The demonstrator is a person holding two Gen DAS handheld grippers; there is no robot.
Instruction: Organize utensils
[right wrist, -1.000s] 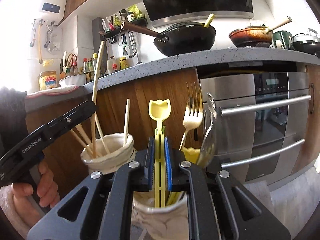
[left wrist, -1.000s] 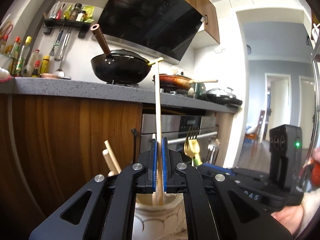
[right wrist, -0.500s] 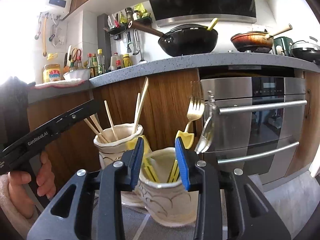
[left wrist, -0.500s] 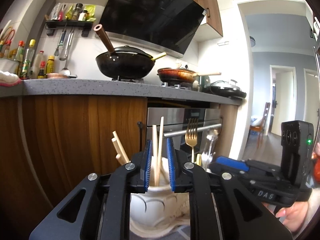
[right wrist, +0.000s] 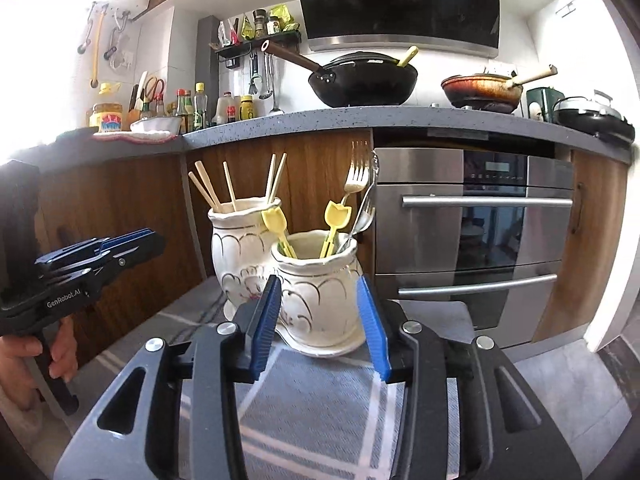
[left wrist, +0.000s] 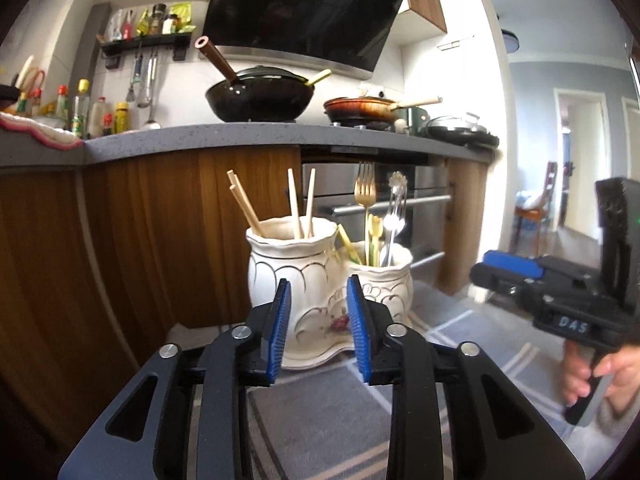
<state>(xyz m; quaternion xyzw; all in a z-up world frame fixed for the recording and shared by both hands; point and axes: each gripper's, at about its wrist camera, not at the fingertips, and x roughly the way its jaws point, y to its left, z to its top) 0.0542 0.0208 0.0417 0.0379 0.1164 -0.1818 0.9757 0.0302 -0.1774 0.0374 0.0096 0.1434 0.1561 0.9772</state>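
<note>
My left gripper (left wrist: 319, 322) and right gripper (right wrist: 324, 322) had both just been opening, jaws apart with nothing between them. The chopsticks (left wrist: 298, 210) stood in the taller vase (left wrist: 288, 276), and the gold fork (right wrist: 354, 184) and 2 yellow picks (right wrist: 336, 220) stood in the shorter vase (right wrist: 320, 292), both vases touching on the grey checked mat (right wrist: 312, 412).

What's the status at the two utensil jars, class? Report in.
Left gripper and right gripper open, empty, jaws just opening. Chopsticks in taller jar, forks in shorter jar. Nothing in the way.
</note>
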